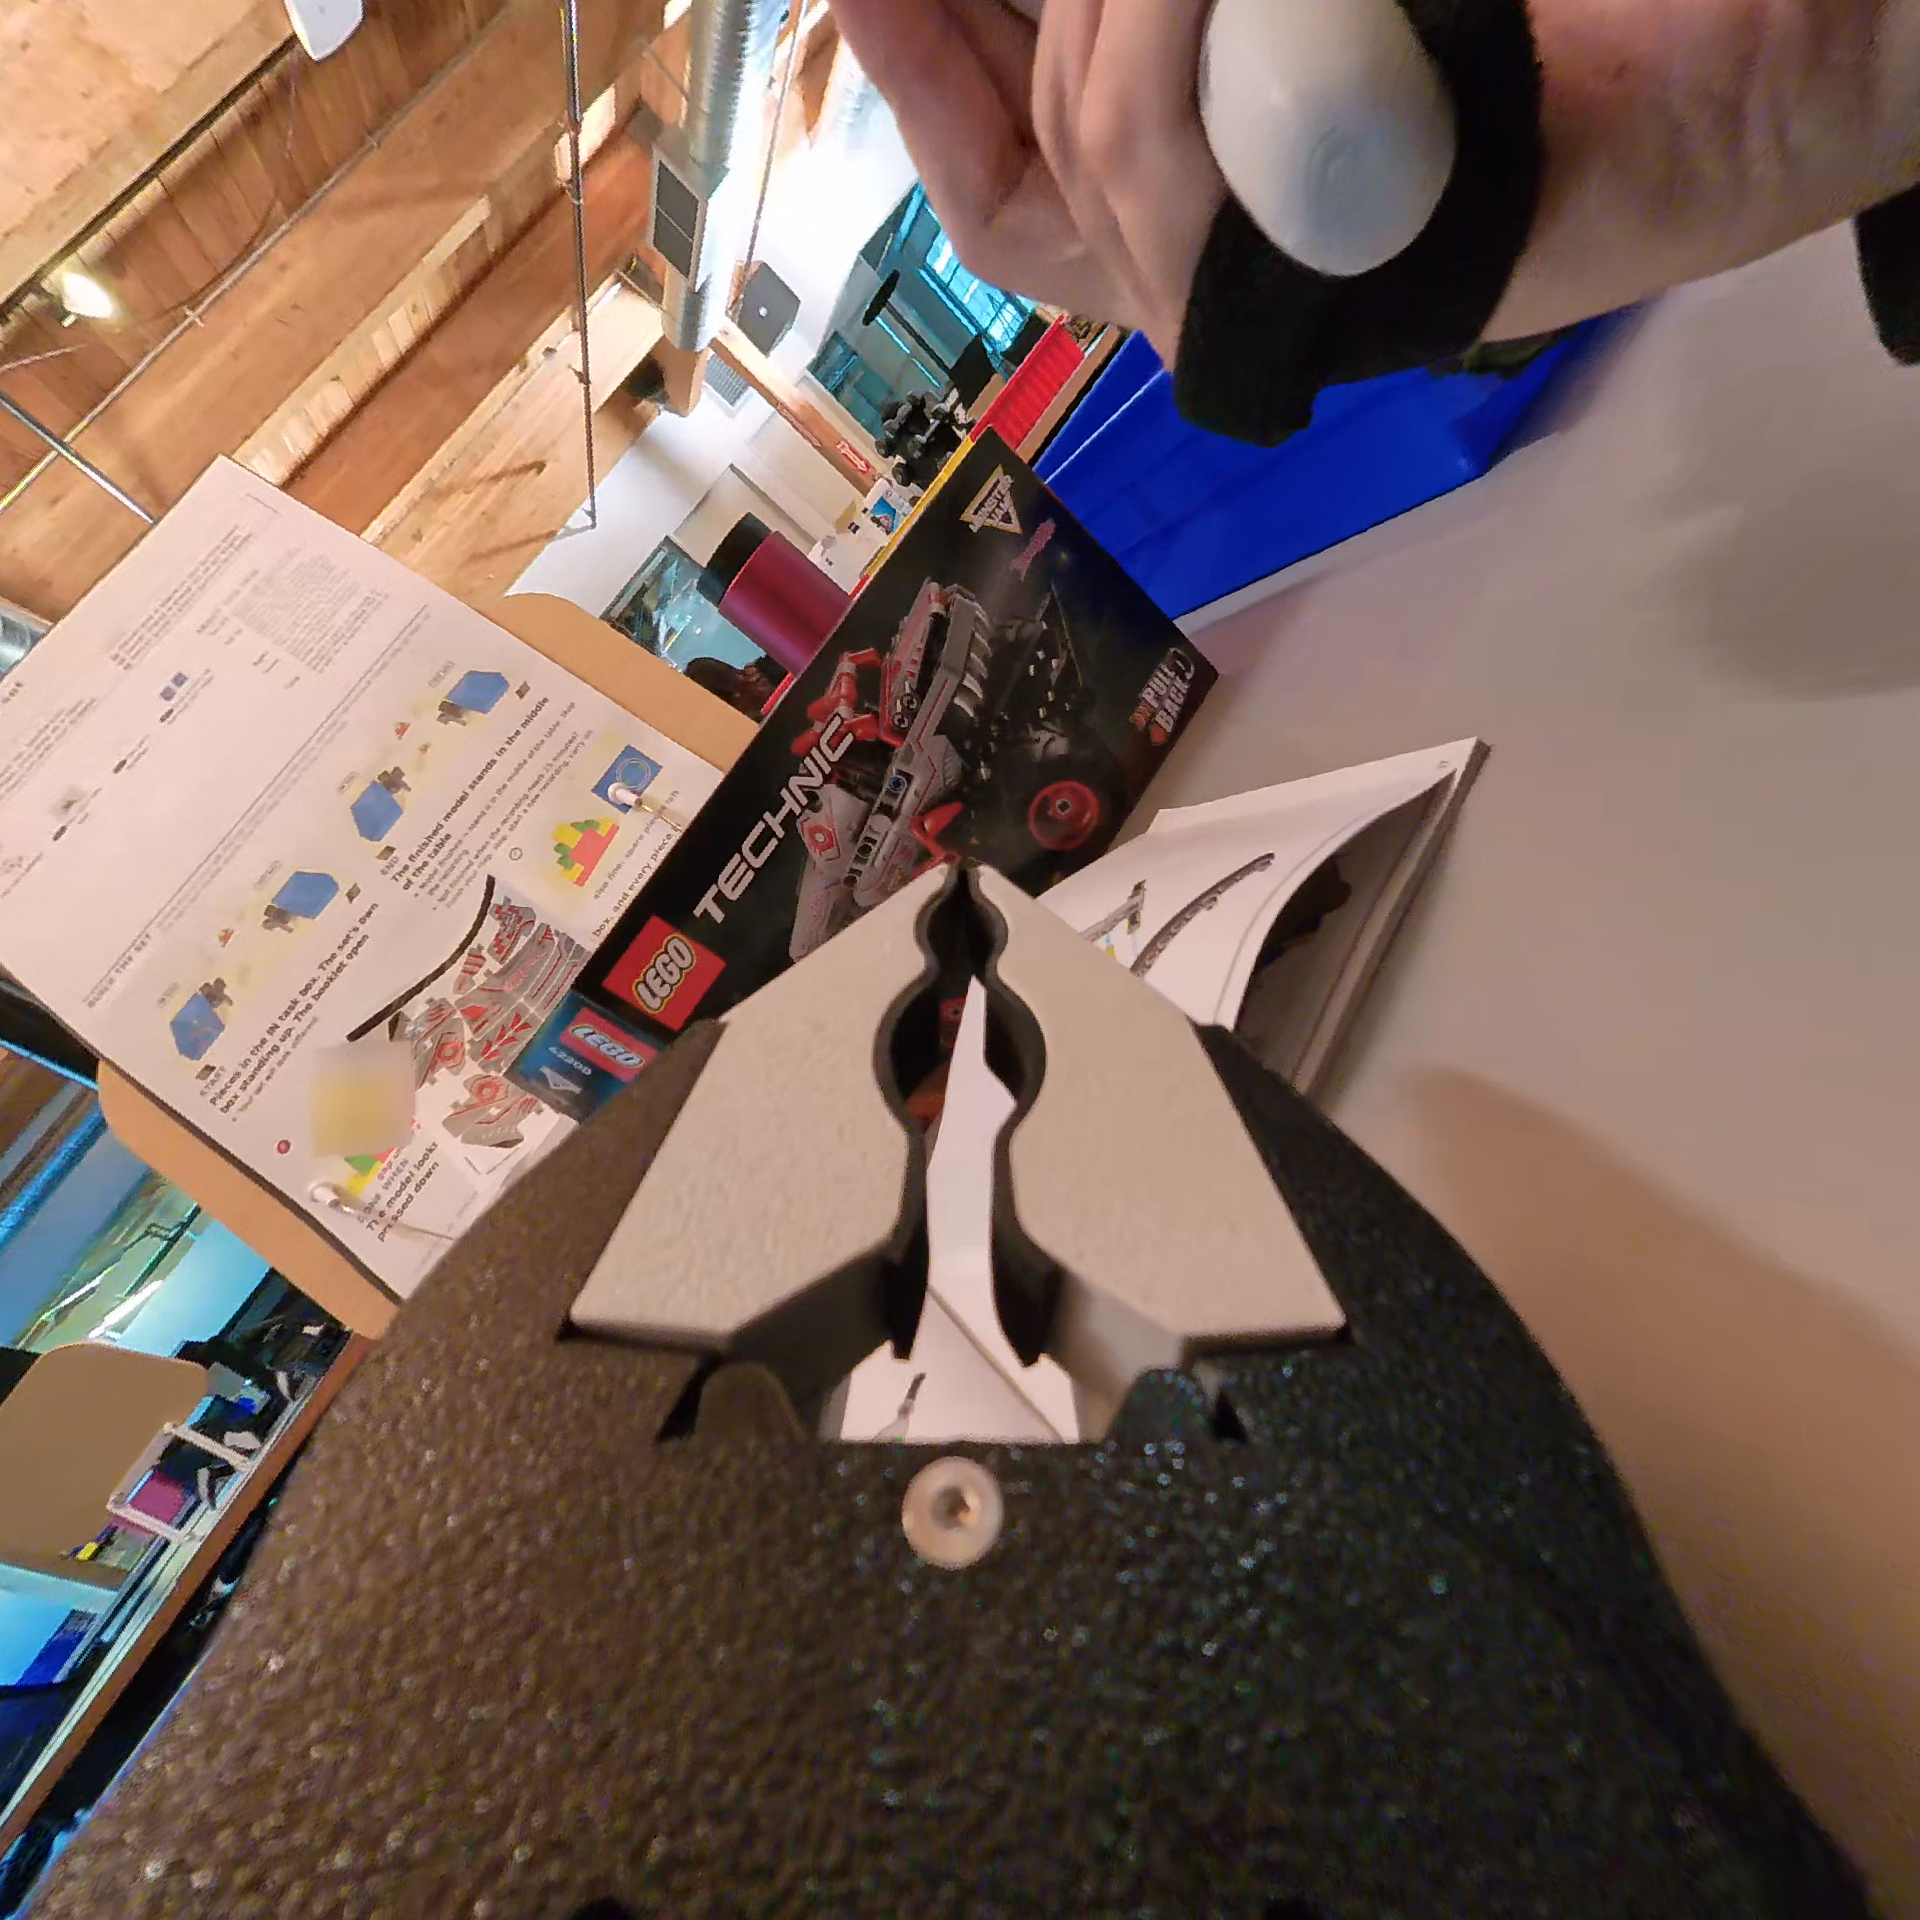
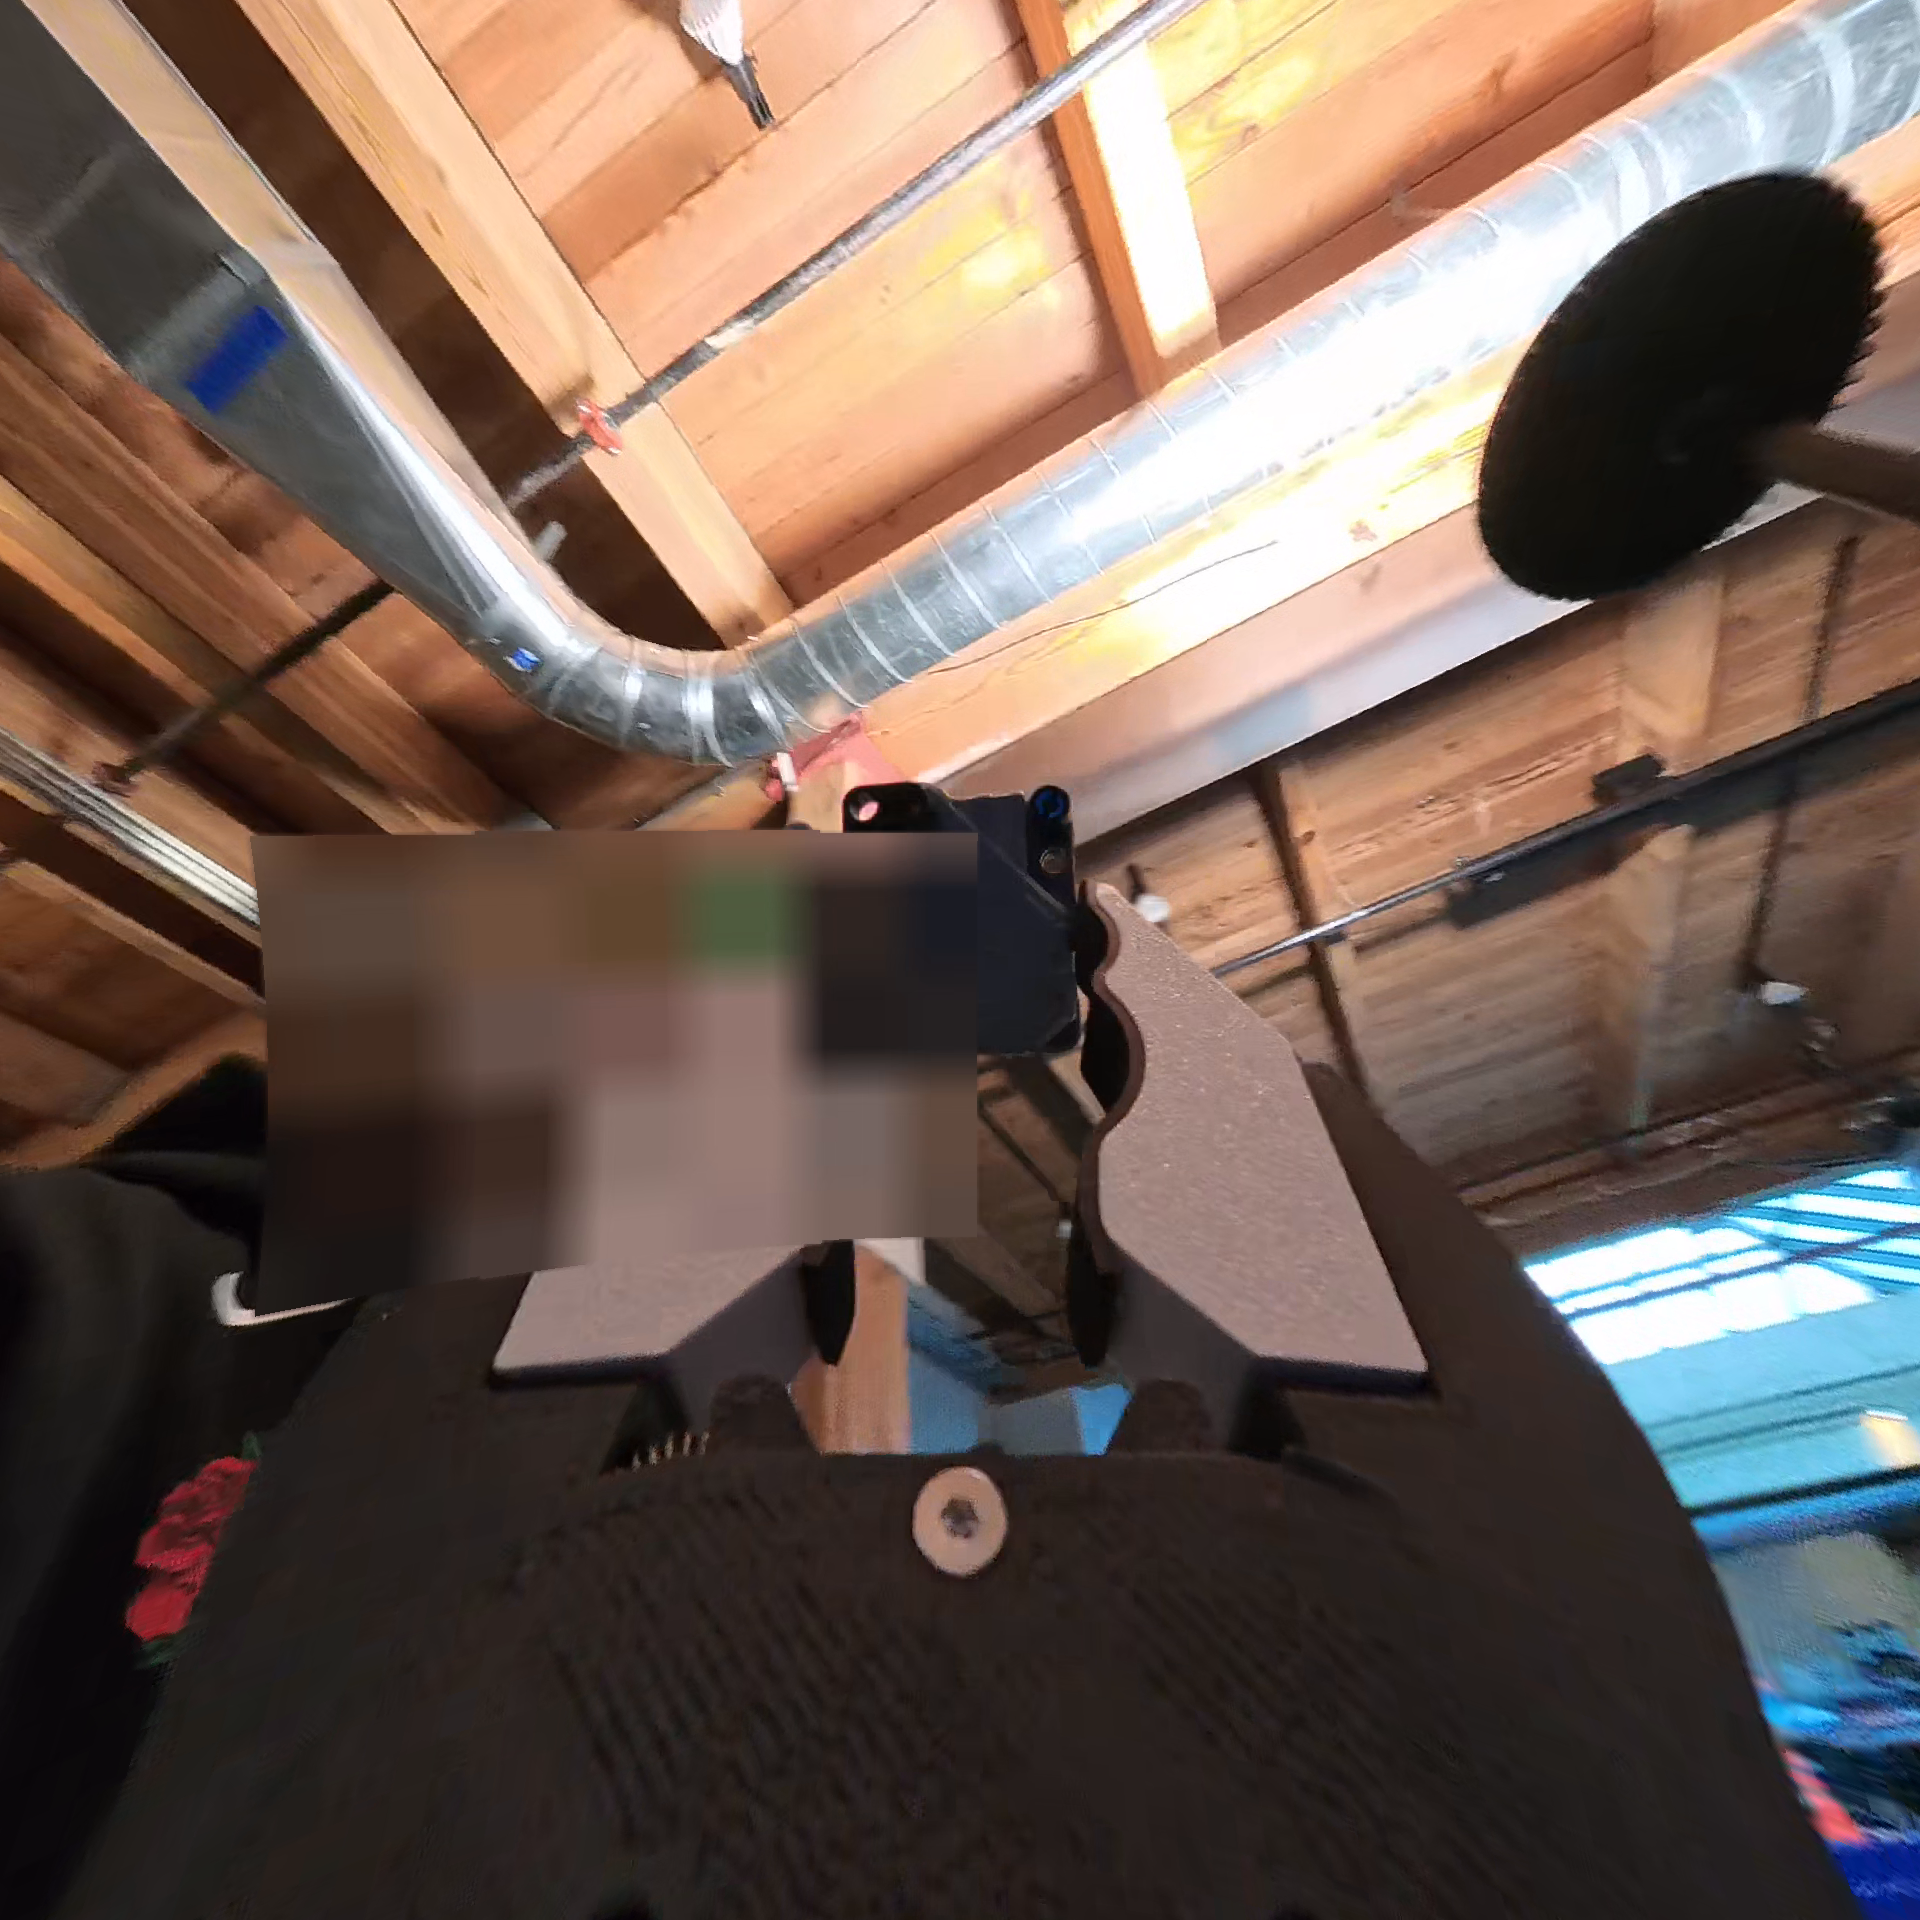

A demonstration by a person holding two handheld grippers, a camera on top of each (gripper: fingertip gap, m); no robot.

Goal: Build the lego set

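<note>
In the left wrist view a printed instruction sheet lies at nine o'clock, the black Lego box stands at the centre, and the left tongs are closed, tips touching before the box. An open booklet rests on the grey worktop at three o'clock. The right tongs (left finger partly hidden by blur) point at a wooden ceiling, gaping wide and holding nothing.

Left gripper: grey fingers, black textured body, silver screw. Right gripper: same. Black sleeve w/ red rose embroidery.
</note>
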